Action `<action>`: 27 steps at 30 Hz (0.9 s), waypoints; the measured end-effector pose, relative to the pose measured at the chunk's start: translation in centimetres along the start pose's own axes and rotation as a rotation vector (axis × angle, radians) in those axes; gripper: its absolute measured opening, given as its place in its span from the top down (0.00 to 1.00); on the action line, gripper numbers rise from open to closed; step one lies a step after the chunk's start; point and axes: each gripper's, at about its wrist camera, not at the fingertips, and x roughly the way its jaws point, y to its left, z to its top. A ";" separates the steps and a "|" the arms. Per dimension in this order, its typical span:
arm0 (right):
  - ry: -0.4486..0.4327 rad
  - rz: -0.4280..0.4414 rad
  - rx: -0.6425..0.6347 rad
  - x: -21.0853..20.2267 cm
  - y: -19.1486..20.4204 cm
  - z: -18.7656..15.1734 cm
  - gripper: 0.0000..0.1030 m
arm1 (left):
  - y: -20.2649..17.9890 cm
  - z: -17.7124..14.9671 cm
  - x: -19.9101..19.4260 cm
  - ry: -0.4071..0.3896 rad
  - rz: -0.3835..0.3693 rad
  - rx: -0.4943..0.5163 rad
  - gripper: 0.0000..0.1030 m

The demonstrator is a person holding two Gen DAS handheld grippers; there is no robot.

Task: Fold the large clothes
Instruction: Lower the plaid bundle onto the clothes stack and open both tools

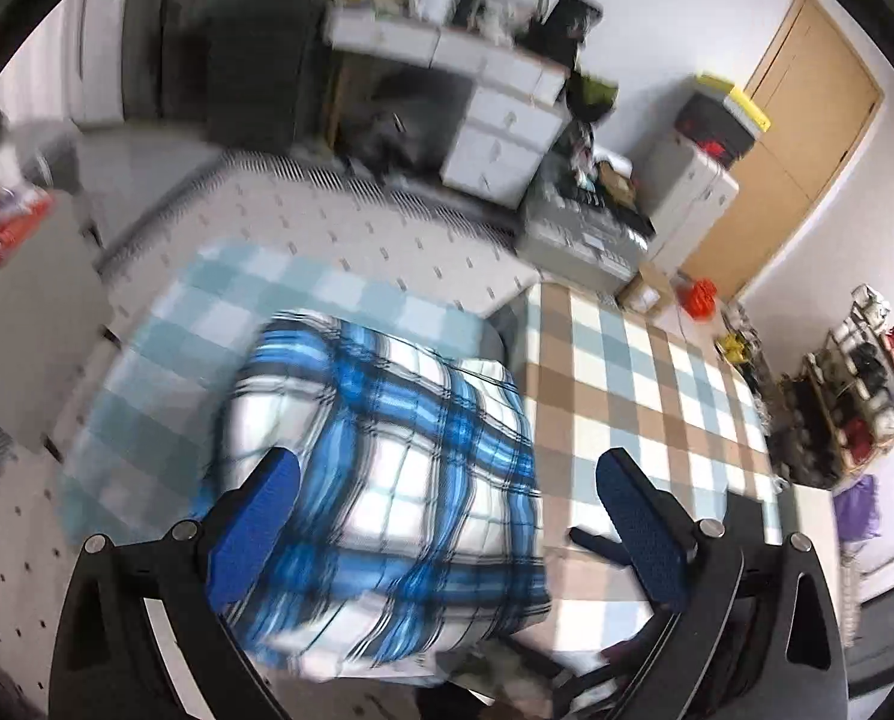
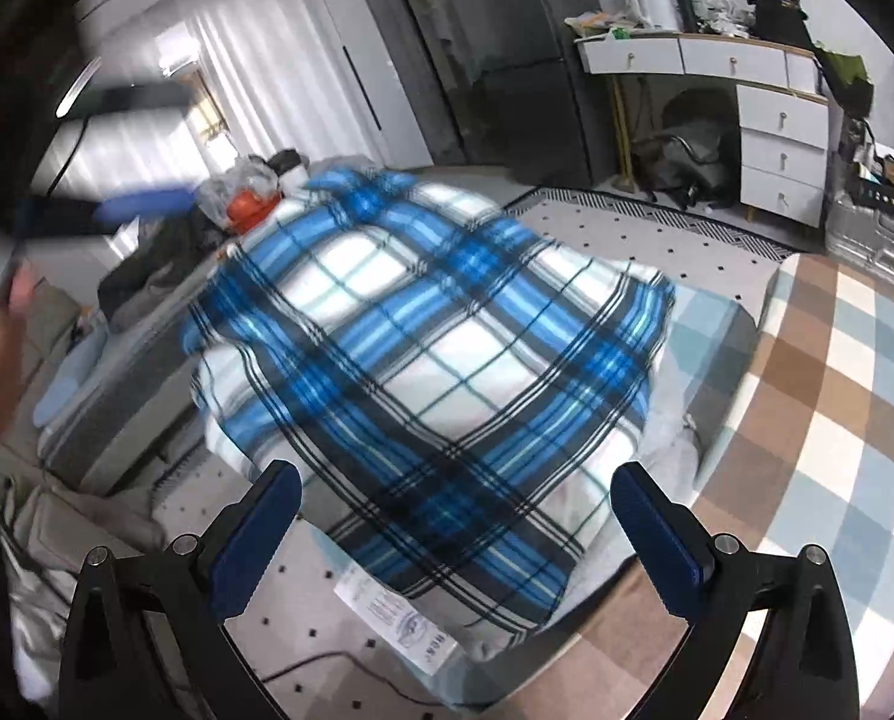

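Both the left gripper [image 1: 447, 516] and right gripper [image 2: 456, 522] hang spread and empty above the blue plaid garment [image 2: 429, 348] bunched on a low checked cushion [image 1: 165, 324], its long axis unclear, while only the right view shows its white label [image 2: 396, 618].

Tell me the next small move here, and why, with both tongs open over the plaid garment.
Probably lower the right tongs onto the near edge of the blue plaid garment and close. Both it and the left tongs are open and hold nothing, and the garment lies bunched on the pale checked cloth, so an edge must be gripped first.
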 end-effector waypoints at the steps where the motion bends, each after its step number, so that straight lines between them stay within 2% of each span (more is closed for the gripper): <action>1: 0.003 -0.008 -0.024 0.5 0.5 0.0 0.00 | -0.1 0.5 0.9 0.022 0.000 0.005 0.06; 5: 0.058 -0.065 -0.129 2.6 2.4 -0.7 0.00 | 1.3 1.6 5.7 0.197 0.014 0.019 0.06; 7: 0.078 -0.113 -0.201 3.7 3.3 -1.3 0.00 | 3.5 1.5 7.5 0.231 0.016 -0.030 0.06; 10: 0.075 -0.148 -0.270 4.4 4.1 -2.3 0.00 | 5.9 0.9 7.8 0.206 -0.081 -0.098 0.06; 13: 0.078 -0.151 -0.291 4.7 4.2 -2.9 0.00 | 7.5 0.3 7.8 0.175 -0.157 -0.125 0.06; 18: 0.081 -0.160 -0.349 4.9 4.9 -3.8 0.00 | 7.8 -0.5 7.4 0.121 -0.216 -0.140 0.06; 22: 0.071 -0.097 -0.291 3.8 4.2 -3.4 0.00 | 6.7 -0.2 3.9 0.104 -0.199 -0.169 0.06; 25: 0.035 -0.010 -0.171 2.6 2.5 -2.9 0.00 | 4.9 -0.9 0.5 0.057 -0.172 -0.108 0.06; 27: 0.025 0.029 -0.093 2.4 1.5 -2.7 0.00 | 3.5 -2.0 -0.3 0.064 -0.137 -0.070 0.06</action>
